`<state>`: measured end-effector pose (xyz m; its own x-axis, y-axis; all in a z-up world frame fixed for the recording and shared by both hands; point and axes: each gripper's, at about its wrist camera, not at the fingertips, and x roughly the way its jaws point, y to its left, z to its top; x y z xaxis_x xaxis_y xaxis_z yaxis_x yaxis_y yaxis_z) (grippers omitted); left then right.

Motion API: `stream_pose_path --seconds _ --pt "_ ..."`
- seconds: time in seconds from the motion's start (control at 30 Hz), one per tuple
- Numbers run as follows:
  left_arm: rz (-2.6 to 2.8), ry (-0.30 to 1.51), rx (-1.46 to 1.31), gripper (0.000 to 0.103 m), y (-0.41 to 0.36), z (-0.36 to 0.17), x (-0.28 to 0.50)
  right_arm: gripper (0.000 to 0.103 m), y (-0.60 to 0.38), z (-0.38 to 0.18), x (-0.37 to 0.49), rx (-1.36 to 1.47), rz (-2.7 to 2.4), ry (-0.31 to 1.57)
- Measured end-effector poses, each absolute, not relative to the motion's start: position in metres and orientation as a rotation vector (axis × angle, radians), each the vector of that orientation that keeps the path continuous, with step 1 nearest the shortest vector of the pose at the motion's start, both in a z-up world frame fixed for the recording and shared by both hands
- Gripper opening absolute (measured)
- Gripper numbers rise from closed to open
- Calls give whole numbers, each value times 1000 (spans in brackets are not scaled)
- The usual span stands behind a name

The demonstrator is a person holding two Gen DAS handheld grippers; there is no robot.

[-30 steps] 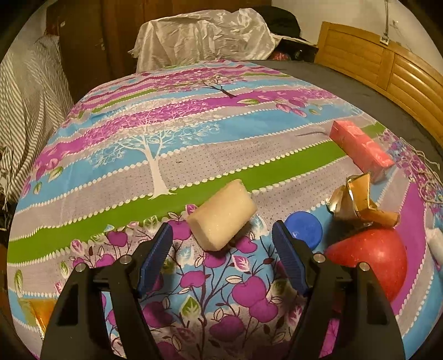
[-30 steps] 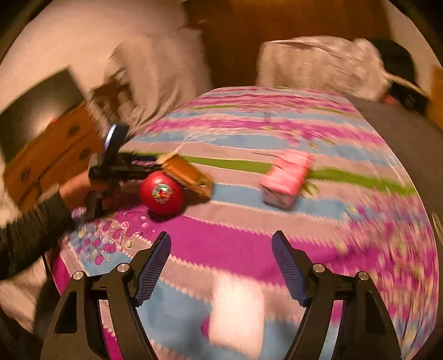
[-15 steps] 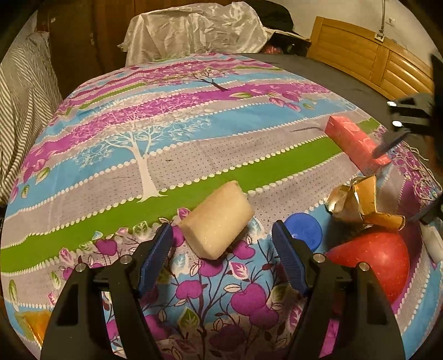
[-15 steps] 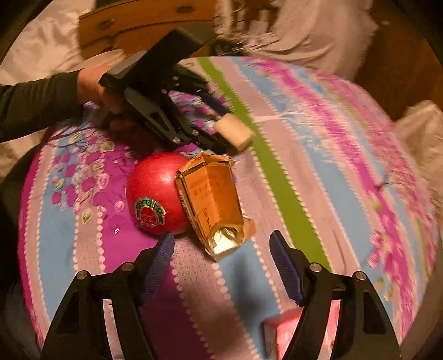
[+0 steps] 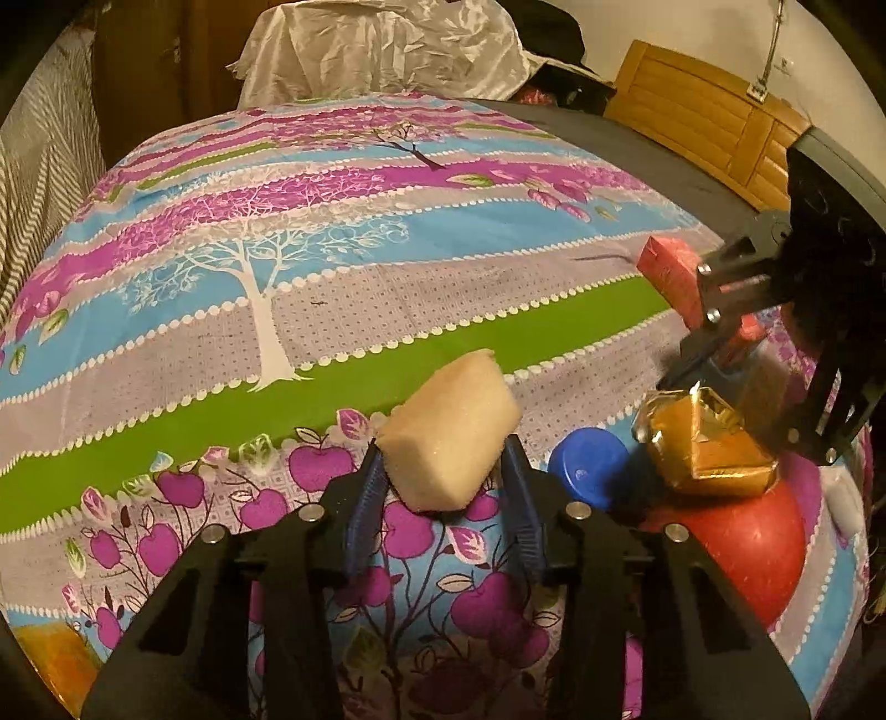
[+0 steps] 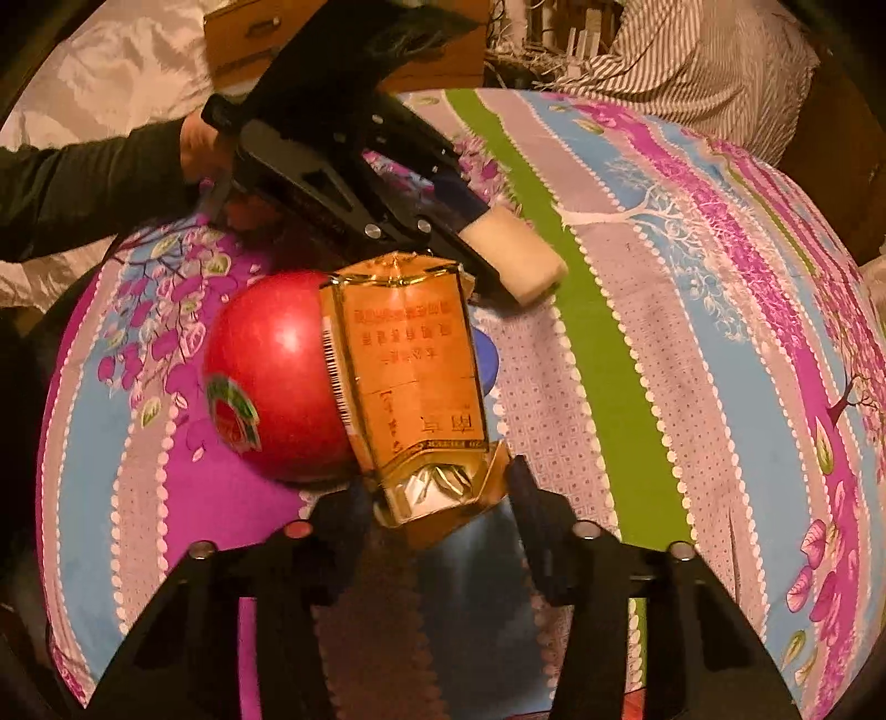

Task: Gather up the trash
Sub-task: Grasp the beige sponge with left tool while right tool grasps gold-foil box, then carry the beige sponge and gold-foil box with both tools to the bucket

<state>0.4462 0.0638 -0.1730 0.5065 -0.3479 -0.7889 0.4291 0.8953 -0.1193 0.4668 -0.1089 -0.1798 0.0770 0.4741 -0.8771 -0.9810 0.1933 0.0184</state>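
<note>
The left gripper (image 5: 446, 493) is low over the bed (image 5: 387, 343). Its blue fingers (image 5: 365, 498) are closing on a pale foam block (image 5: 451, 437), and they press on both of its sides. The block sits at the near edge of the flowery bed cover, just in front of the green stripe.

The right gripper (image 6: 437, 493) points down at a crumpled gold box (image 6: 410, 376). Its fingers (image 6: 526, 498) are closing too, with the open end of the box between them. The fingers seem to touch the flaps of the box. The gold box leans on a red apple (image 6: 266, 376) with a sticker on it. A blue round lid (image 5: 590, 468) lies on the bed just beside the box and the apple, partly under the box.

A bit farther off lies a pink box (image 5: 670, 271), partly behind the right gripper. A hand (image 6: 194, 144) in a dark sleeve holds the left gripper.

Past the bed there is a shiny white cloth (image 5: 382, 50) over something, and a wooden headboard (image 5: 703, 122) on the right.
</note>
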Motion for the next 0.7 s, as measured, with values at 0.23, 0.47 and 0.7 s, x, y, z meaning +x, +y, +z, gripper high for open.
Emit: stream_pose_path --seconds 0.23,0.47,0.7 --pt "-435 868 104 31 56 -164 434 40 -132 -149 448 -519 1064 760" --pt "-313 760 34 29 67 -136 400 41 -155 -113 396 -218 751 659" --pt "-145 605 -13 29 72 -83 323 41 -155 -95 318 -35 483 546"
